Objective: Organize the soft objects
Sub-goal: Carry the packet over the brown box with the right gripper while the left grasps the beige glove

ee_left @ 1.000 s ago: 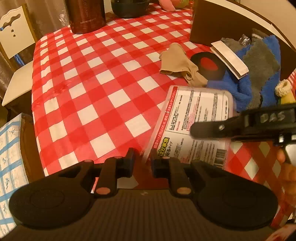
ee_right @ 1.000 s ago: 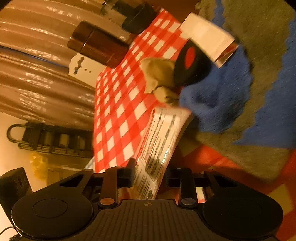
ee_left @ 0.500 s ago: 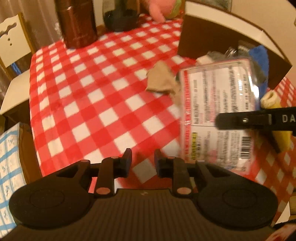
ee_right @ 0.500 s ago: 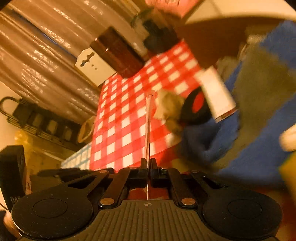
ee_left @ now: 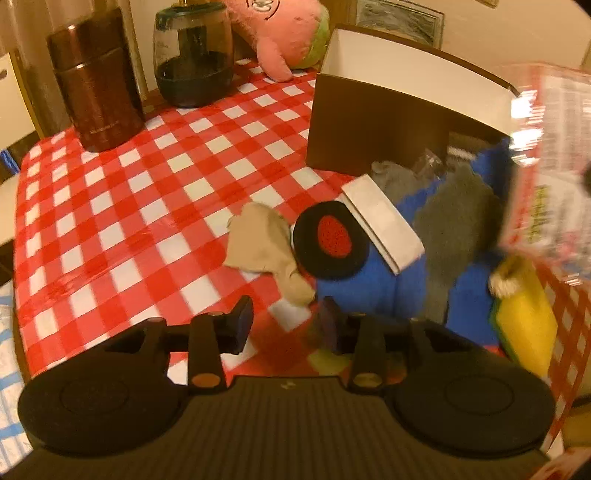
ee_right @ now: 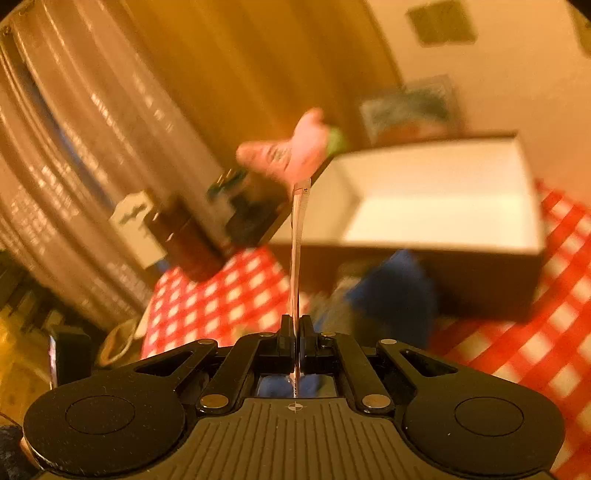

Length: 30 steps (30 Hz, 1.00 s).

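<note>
My right gripper is shut on a flat clear plastic packet, seen edge-on and lifted in front of the open brown box. In the left wrist view the same packet hangs blurred at the right edge, above the soft pile. My left gripper hovers low over the checked cloth with its jaws opening and nothing between them. Just ahead of it lie a beige stocking, a black and red round pad, a white flat pack and a blue and grey fleece.
A yellow item lies right of the fleece. At the table's back stand a brown canister, a dark glass jar and a pink plush toy. The red checked table ends at left, near a chair.
The right gripper closed on the packet, lifted it off the table and turned toward the box. The left gripper moved toward the pile and its jaws spread wider.
</note>
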Tool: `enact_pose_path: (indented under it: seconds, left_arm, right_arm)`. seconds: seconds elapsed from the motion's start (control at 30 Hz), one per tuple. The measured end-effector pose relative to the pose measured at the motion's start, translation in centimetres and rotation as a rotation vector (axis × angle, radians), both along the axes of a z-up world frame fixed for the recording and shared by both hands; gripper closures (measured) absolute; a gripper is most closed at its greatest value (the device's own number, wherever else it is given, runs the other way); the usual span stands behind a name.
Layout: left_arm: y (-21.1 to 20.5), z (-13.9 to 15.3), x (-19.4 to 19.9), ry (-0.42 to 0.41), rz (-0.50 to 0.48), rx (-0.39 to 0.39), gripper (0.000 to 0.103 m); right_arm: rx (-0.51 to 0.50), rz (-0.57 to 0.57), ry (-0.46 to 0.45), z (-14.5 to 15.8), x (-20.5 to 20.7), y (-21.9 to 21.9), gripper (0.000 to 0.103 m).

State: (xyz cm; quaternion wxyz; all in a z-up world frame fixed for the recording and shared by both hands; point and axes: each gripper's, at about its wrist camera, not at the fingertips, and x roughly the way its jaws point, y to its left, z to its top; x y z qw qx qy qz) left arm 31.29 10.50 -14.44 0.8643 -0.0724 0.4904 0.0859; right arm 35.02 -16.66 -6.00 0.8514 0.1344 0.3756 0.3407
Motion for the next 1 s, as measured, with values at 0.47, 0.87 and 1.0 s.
enact_pose_path:
  seconds: [0.47,0.87,1.0]
  left_arm:
    - [1.0,-4.4,5.4,0.068,0.053,-0.005,0.093]
    - [0.1,2.2,5.1,-0.089,0.011,0.09,0.097]
    - [-1.4,6.3,6.5,-0.19,-0.049,0.105,0.097]
  right_arm:
    - [-0.021,-0.193,-0.07,2.2,2.8,-6.8,0.101]
    - [-0.031,-0.209,-0.101,2.9,5.7,-8.7,0.101]
    - [-0.027,-0.207,-0.118,3.1,7.1,-8.5,0.101]
